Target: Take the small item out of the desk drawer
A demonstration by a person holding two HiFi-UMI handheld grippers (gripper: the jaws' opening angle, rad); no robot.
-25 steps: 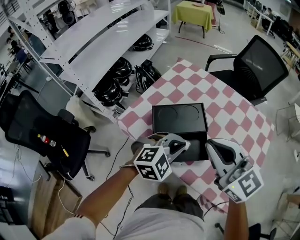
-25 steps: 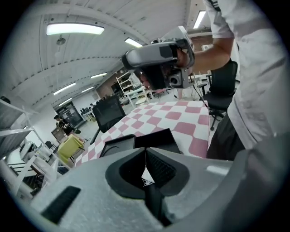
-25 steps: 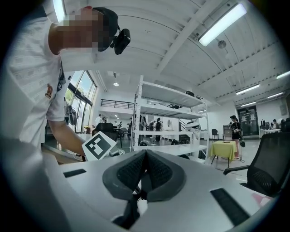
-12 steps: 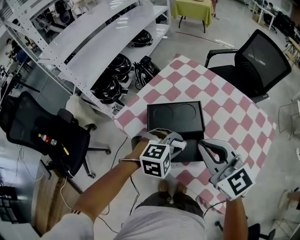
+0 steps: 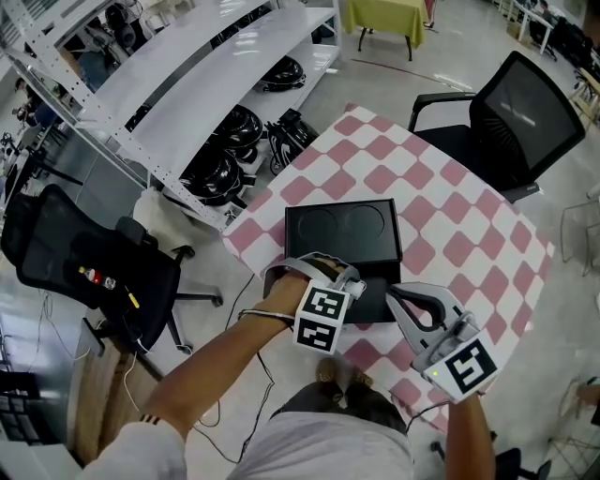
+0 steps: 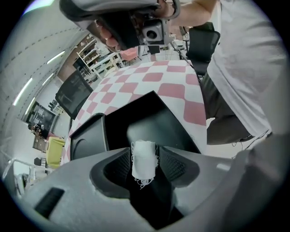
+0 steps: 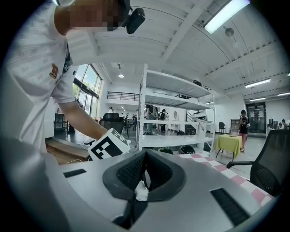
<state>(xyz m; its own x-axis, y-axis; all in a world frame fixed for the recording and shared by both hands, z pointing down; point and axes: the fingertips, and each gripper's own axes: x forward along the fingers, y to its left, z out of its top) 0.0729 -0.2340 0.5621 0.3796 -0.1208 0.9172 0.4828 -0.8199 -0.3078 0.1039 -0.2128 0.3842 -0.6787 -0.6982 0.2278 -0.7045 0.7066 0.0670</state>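
L gripper (image 6: 146,159) jaws opening, white roll (image 6: 143,165) btwn, over drawer (image 6: 174,124)

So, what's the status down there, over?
Left gripper over open drawer, jaws opening, white frayed wad between them, looks unpinched. Right gripper jaws shut, beside the drawer. Nothing blocking.

Grippers: two, left gripper (image 5: 349,281) and right gripper (image 5: 403,295).
Marker cubes (image 5: 323,319): two, one per gripper.
White frayed scraps (image 6: 144,161): two. One between left gripper's opening jaws, pads not pressing it. Other scrap (image 7: 141,191) low between right gripper's closed jaws.
Black drawer unit (image 5: 342,246): one.
Round recesses (image 5: 323,222) on its top: two.
Checkered table (image 5: 450,216): one.
Black office chairs (image 5: 94,267): two.
White shelf rack (image 5: 187,84): one.
Yellow-covered table (image 5: 384,14): one.
Dark helmet-like items (image 5: 234,131) under rack: about four.
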